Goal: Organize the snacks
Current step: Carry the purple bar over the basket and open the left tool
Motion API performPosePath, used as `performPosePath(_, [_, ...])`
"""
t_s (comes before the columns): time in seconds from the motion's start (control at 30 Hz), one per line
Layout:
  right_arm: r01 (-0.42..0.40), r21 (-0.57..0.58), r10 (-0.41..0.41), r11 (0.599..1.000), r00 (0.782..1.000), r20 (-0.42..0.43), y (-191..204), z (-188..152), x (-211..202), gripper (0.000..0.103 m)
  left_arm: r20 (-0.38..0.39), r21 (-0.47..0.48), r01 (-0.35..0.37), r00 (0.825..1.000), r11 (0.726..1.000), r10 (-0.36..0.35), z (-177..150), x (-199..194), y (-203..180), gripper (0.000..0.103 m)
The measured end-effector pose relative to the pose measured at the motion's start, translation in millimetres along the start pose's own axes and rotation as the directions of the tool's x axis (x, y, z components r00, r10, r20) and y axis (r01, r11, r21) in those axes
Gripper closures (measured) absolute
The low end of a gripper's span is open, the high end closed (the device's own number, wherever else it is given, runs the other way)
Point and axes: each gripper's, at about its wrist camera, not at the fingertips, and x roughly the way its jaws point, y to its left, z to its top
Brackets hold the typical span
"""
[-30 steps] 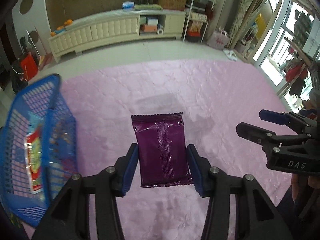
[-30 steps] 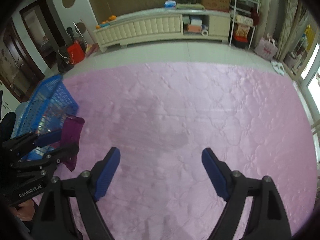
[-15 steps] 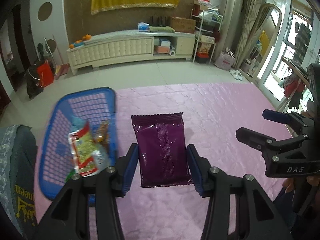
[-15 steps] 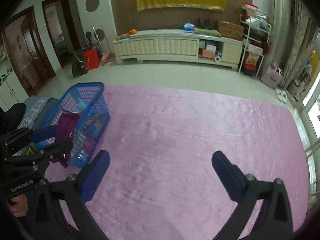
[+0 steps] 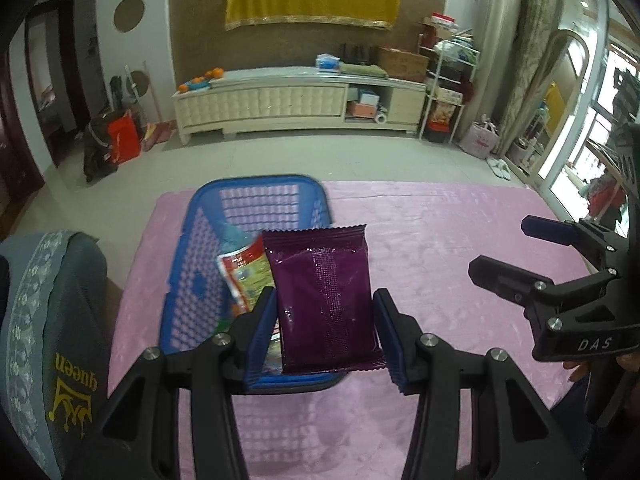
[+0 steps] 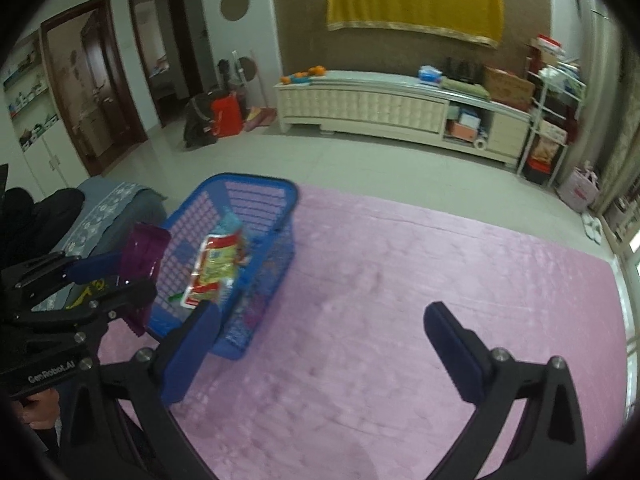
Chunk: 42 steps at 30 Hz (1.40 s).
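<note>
Purple snack packet [image 5: 326, 300], pinched at both side edges by the left gripper [image 5: 325, 334] over the near end of the blue basket [image 5: 256, 188]; right gripper [image 6: 320, 348] spread wide, empty; risk: released here, packet could catch the near rim and fall outside

1. We see daylight from the windows [image 5: 576, 136] at right, blown out white.
2. Room evenly lit, shadows soft.
3. Glare specks on the purple snack packet [image 5: 324, 292].
4. Fisheye bends the edges; black vignette in the corners.
5. Right wrist view softer; blue basket [image 6: 256, 196] rim smeared.
</note>
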Motion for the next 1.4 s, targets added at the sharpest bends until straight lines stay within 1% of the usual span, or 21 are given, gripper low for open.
performPosePath(0.17, [-0.031, -0.008, 0.031, 0.999, 0.999, -0.01, 17, 8, 24, 0.0, -0.032, -0.016, -0.015, 0.999, 1.0, 0.014, -1, 9, 22, 0.057])
performPosePath(0.3, [-0.043, -0.026, 0.042, 0.999, 0.998, -0.046, 34, 11, 47, 0.0, -0.052, -0.025, -0.018, 0.998, 1.0, 0.017, -4, 17, 36, 0.057])
performPosePath(0.5, [-0.046, -0.044, 0.042, 0.998, 0.995, -0.092, 47, 6, 73, 0.0, -0.085, -0.062, -0.025, 0.996, 0.998, 0.019, -12, 35, 58, 0.057])
performPosePath(0.6, [-0.053, -0.057, 0.046, 0.997, 0.992, -0.115, 53, 7, 82, 0.0, -0.107, -0.078, -0.03, 0.994, 0.997, 0.022, -15, 44, 69, 0.057])
performPosePath(0.8, [-0.058, -0.051, 0.052, 0.997, 0.993, -0.109, 58, 11, 89, 0.0, -0.125, -0.064, -0.028, 0.992, 0.998, 0.02, -13, 54, 78, 0.056])
performPosePath(0.83, [-0.057, -0.054, 0.051, 0.997, 0.993, -0.109, 60, 12, 90, 0.0, -0.123, -0.057, -0.032, 0.992, 0.998, 0.025, -12, 55, 78, 0.054])
performPosePath(0.87, [-0.057, -0.057, 0.051, 0.997, 0.993, -0.109, 61, 12, 91, 0.0, -0.12, -0.049, -0.043, 0.992, 0.998, 0.037, -11, 55, 80, 0.046])
performPosePath(0.93, [-0.062, -0.063, 0.054, 0.996, 0.991, -0.122, 63, 12, 94, 0.0, -0.1, -0.043, -0.085, 0.992, 0.995, 0.08, -8, 54, 83, 0.039])
performPosePath(1.03, [-0.058, -0.058, 0.05, 0.997, 0.991, -0.125, 62, 11, 96, 0.0, -0.096, -0.064, -0.05, 0.994, 0.997, 0.044, -7, 53, 90, 0.032])
performPosePath(1.17, [-0.053, -0.043, 0.048, 0.998, 0.992, -0.113, 58, 11, 92, 0.0, -0.067, -0.078, -0.05, 0.997, 0.996, 0.045, -13, 46, 92, 0.032])
performPosePath(1.2, [-0.05, -0.043, 0.045, 0.998, 0.993, -0.108, 58, 10, 90, 0.0, -0.05, -0.079, -0.067, 0.997, 0.995, 0.063, -15, 42, 91, 0.032])
performPosePath(1.23, [-0.047, -0.045, 0.042, 0.998, 0.994, -0.101, 58, 10, 88, 0.0, -0.04, -0.072, -0.07, 0.997, 0.995, 0.067, -17, 40, 89, 0.032])
performPosePath(1.3, [-0.037, -0.05, 0.033, 0.998, 0.997, -0.076, 58, 8, 80, 0.0, -0.013, -0.059, -0.068, 0.998, 0.996, 0.067, -18, 33, 84, 0.032])
performPosePath(1.4, [-0.047, -0.04, 0.045, 0.998, 0.998, -0.046, 57, 2, 68, 0.0, 0.032, -0.059, -0.063, 0.997, 0.996, 0.065, -21, 18, 77, 0.032])
